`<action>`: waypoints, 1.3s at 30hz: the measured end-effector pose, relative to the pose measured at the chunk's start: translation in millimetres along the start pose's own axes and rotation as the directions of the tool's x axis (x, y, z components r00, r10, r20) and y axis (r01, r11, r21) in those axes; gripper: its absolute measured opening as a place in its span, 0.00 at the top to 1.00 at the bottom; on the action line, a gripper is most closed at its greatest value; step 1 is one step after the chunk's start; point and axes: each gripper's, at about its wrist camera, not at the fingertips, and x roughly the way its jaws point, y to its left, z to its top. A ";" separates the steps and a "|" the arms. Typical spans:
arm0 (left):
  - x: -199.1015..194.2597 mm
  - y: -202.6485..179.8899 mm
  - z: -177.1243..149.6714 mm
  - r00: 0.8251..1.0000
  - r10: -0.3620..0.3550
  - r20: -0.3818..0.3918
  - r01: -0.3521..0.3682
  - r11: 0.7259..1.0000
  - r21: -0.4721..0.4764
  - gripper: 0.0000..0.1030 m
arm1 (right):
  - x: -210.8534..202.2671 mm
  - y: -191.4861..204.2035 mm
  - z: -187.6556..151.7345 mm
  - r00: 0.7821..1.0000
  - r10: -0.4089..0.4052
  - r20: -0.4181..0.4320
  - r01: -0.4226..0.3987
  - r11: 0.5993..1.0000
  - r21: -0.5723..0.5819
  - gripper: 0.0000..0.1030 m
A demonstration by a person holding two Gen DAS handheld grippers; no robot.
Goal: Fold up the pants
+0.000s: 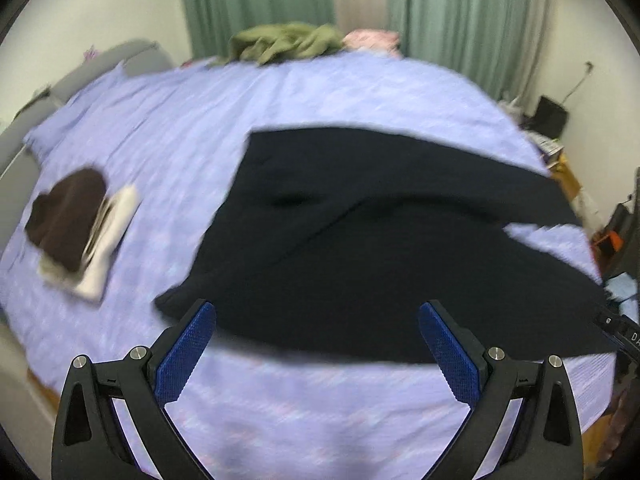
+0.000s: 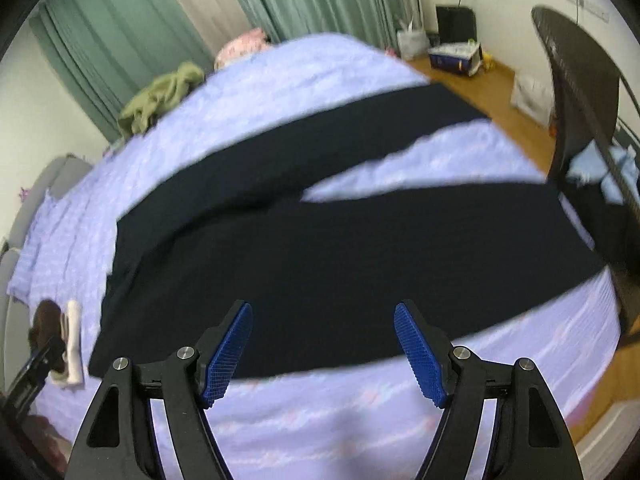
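The dark navy pants [image 1: 380,240] lie flat on the lilac bedsheet [image 1: 280,408], their 2 legs spread apart. The left gripper [image 1: 318,344] and the right gripper [image 2: 323,348] hang above, both released and holding nothing.

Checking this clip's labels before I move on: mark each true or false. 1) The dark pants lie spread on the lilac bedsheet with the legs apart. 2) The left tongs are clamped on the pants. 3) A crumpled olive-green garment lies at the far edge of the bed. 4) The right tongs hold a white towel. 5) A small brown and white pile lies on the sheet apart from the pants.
1) True: the dark navy fabric pants lie flat on the lilac bedsheet, legs splayed.
2) False: the left tongs are open and empty.
3) True: the olive-green garment is there.
4) False: the right tongs are open, holding nothing.
5) True: the brown and white pile lies separately.
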 end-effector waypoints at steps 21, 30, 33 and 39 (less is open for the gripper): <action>145.1 86.4 -41.0 0.974 -0.167 -0.156 0.113 0.945 -0.305 0.02 | 115.7 46.8 -82.5 0.990 -0.047 -0.130 0.076 0.969 0.233 0.28; 153.1 60.4 -38.5 0.969 -0.184 -0.167 0.136 0.955 -0.265 0.63 | 138.8 17.9 -76.7 0.990 0.008 -0.140 0.034 0.954 0.297 0.28; 143.5 58.0 -38.7 0.973 -0.167 -0.157 0.126 0.962 -0.242 0.70 | 127.6 17.2 -83.3 0.988 0.036 -0.151 0.007 0.962 0.273 0.28; 145.7 50.9 -39.0 0.978 -0.145 -0.153 0.117 0.977 -0.176 0.55 | 125.5 7.4 -91.3 0.990 0.052 -0.132 -0.013 0.959 0.283 0.28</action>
